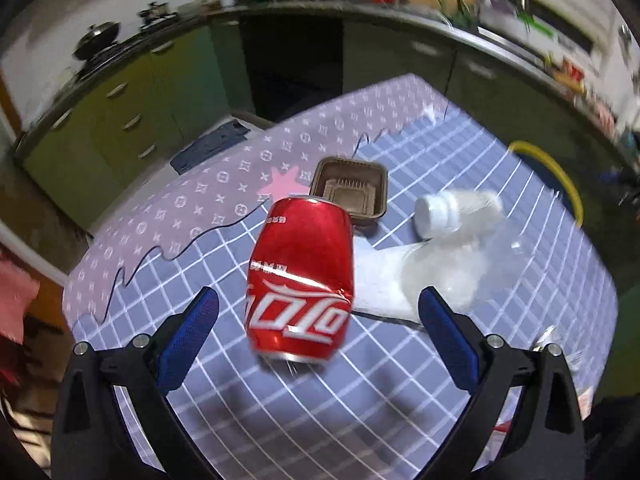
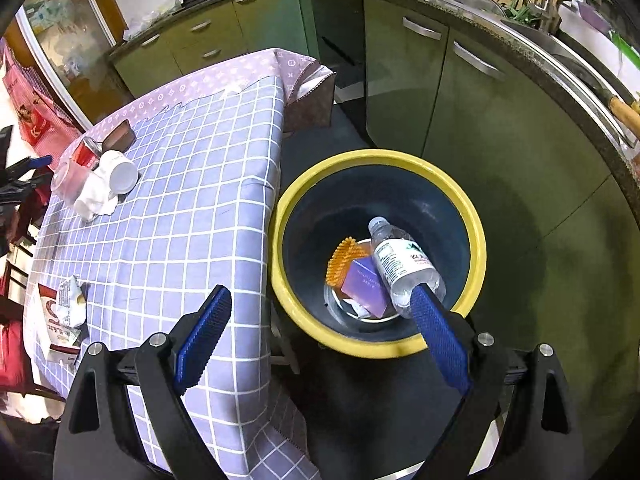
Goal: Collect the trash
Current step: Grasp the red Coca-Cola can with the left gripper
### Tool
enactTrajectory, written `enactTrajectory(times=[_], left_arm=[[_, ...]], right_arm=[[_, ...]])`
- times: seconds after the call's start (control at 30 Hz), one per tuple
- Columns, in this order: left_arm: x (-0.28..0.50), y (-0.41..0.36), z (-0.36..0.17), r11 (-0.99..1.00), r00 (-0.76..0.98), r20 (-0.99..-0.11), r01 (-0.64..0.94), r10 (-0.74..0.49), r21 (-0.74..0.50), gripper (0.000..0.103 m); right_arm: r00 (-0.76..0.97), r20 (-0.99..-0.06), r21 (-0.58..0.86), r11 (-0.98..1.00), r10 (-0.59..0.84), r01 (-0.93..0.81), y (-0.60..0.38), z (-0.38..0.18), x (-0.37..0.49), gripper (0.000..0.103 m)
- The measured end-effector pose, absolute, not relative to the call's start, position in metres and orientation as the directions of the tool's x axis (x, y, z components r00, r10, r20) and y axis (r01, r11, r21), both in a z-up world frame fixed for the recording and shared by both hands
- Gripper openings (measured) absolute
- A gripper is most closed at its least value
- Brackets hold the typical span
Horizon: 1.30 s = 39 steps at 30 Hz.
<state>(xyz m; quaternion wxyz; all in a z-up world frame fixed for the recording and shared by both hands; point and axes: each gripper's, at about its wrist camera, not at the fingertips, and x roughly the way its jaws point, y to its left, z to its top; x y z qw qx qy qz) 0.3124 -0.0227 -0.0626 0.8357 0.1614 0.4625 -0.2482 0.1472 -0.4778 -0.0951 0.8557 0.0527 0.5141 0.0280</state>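
The right tool (image 2: 320, 312) hangs with its blue pads spread wide above a yellow-rimmed bin (image 2: 476, 240) beside the bench (image 2: 192, 200). Inside the bin lie a clear plastic bottle (image 2: 400, 264), a purple box (image 2: 366, 286) and an orange brush (image 2: 342, 260). On the checked cloth sit a white cup (image 2: 120, 174), crumpled tissue (image 2: 94, 200), a red can (image 2: 84, 152) and a wrapper (image 2: 66, 306).

Each gripper, left (image 1: 318, 312) and right (image 2: 322, 316), had two black angular plastic arms fitted with blue knurled finger pads (image 2: 206, 330). Round silver screw heads (image 2: 485, 338) fastened the arm joints on both units.
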Motion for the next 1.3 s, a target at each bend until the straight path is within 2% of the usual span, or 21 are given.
enactTrajectory(times=[0.4,0.6,0.8,1.3], left_arm=[[0.346,-0.045,-0.101,0.795,0.386,-0.898,0.603,-0.211,0.072,0.095],[0.35,-0.045,-0.108,0.797,0.38,-0.906,0.598,-0.188,0.086,0.084],[0.354,-0.049,-0.116,0.791,0.367,-0.916,0.603,-0.161,0.102,0.069],[0.342,-0.038,-0.103,0.808,0.419,-0.892,0.577,-0.17,0.118,0.068]], right_arm=[[0.451,-0.885,0.127,0.992,0.12,-0.015,-0.463,-0.098,0.143,0.09],[0.456,-0.88,0.128,0.991,0.133,-0.043,-0.452,-0.094,0.145,0.09],[0.451,-0.881,0.13,0.99,0.14,-0.055,-0.445,-0.095,0.142,0.09],[0.454,-0.879,0.133,0.99,0.143,-0.052,-0.447,-0.094,0.136,0.09]])
